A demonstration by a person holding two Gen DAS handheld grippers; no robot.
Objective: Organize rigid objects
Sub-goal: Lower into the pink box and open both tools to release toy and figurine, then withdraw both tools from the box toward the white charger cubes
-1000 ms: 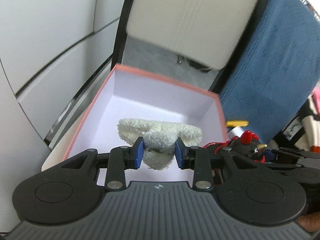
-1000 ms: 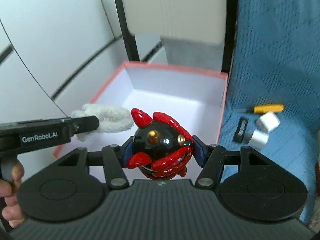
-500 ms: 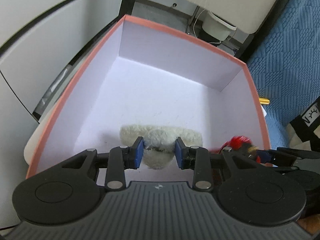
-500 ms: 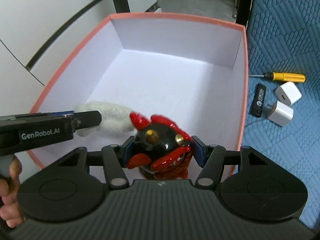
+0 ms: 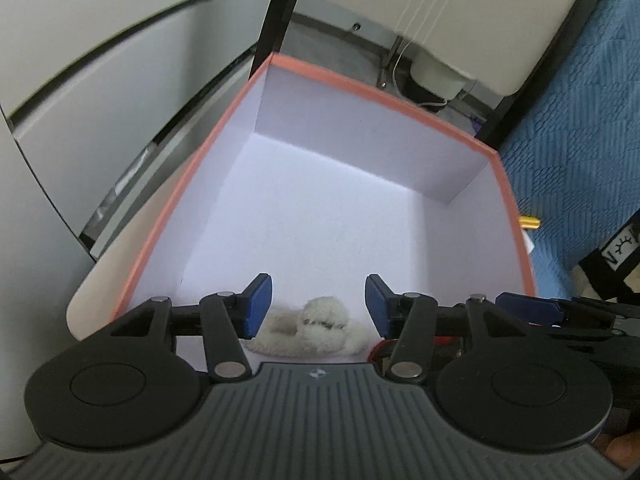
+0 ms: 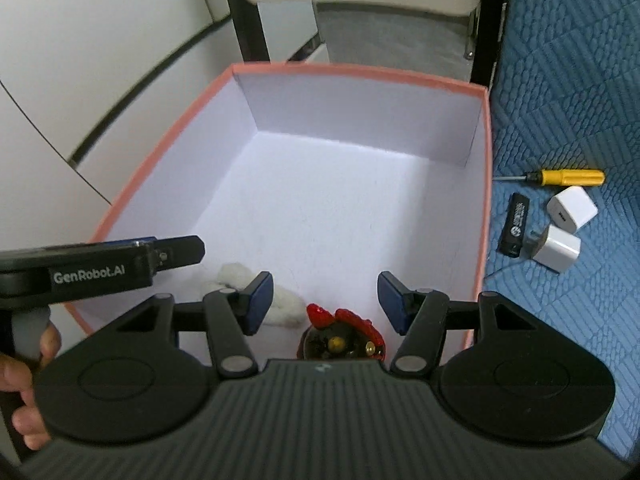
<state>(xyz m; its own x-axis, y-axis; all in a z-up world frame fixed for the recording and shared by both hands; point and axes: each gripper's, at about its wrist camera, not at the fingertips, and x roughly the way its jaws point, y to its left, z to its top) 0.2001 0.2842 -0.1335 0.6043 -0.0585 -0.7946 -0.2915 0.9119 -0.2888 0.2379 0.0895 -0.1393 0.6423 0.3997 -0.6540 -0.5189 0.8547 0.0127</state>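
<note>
Left gripper (image 5: 319, 305): jaws opening, clear of the plush (image 5: 316, 330). Right gripper (image 6: 325, 303): jaws spread; figurine (image 6: 342, 338) below, half hidden by its body.

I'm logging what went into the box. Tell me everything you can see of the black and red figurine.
The figurine is a glossy black ball with shiny red flame-like crests and small gold studs, ceramic or plastic by its look. It sits on the white floor of the box, at the near wall, beside the white plush. The right gripper stands open above it, its pads clear of it; its lower part is hidden.
</note>
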